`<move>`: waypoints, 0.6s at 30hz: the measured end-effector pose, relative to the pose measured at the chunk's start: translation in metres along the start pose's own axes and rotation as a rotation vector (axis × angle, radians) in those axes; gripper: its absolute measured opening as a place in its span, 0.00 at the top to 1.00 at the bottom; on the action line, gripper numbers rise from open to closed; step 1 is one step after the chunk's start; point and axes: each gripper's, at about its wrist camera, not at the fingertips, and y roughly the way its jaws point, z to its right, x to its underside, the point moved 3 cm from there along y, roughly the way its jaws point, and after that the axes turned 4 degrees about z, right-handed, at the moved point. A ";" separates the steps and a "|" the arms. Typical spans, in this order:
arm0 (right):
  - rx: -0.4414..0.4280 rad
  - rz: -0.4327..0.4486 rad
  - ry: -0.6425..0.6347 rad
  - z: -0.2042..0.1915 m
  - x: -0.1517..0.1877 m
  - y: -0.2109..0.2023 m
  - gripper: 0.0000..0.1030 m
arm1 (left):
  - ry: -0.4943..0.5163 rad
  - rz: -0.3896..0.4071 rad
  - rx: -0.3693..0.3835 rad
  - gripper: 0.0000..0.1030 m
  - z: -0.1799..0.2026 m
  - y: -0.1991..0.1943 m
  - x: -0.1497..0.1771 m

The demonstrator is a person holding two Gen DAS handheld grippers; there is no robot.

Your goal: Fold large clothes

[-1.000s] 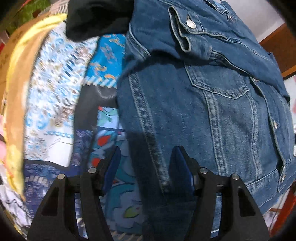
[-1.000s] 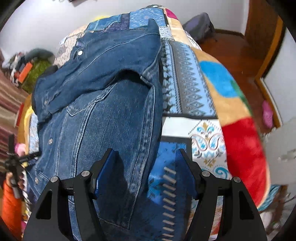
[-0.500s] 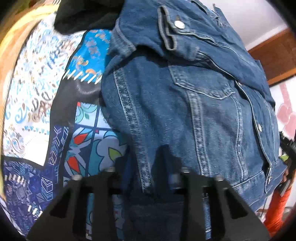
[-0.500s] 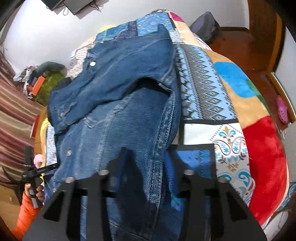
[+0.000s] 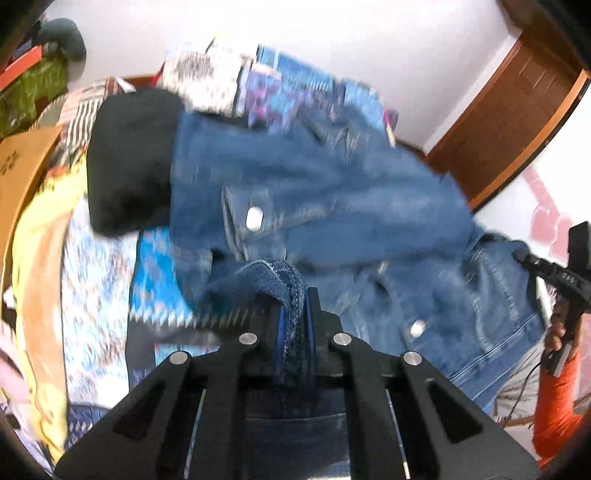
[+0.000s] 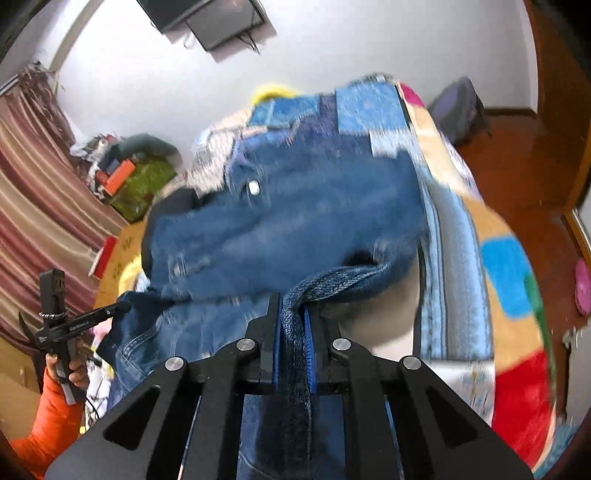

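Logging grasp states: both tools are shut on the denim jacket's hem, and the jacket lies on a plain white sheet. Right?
Not quite. The left tool and right tool do clamp the denim jacket, but it lies on a colourful patchwork blanket, as the right wrist view shows.

A patchwork bedspread (image 6: 458,236) is covering the bed ahead of the gripper. A black garment (image 5: 129,162) is lying ahead to its left, a wall-mounted screen (image 6: 218,22) is hanging high above, and a pink slipper (image 6: 581,286) is sitting on the floor far right.
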 end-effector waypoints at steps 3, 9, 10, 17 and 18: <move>0.027 0.045 0.000 0.004 -0.021 0.004 0.91 | -0.018 0.050 -0.002 0.92 -0.007 -0.005 -0.029; 0.136 0.048 0.063 0.042 -0.045 0.044 0.91 | -0.069 0.100 -0.148 0.92 -0.037 0.030 -0.068; 0.164 0.031 0.069 0.049 -0.045 0.056 0.91 | -0.080 0.091 -0.179 0.92 -0.044 0.041 -0.070; 0.219 -0.044 0.095 0.078 -0.027 0.101 0.91 | -0.119 -0.050 -0.261 0.85 -0.081 0.107 -0.046; 0.217 -0.044 0.090 0.077 -0.028 0.098 0.89 | -0.116 -0.059 -0.266 0.83 -0.081 0.109 -0.043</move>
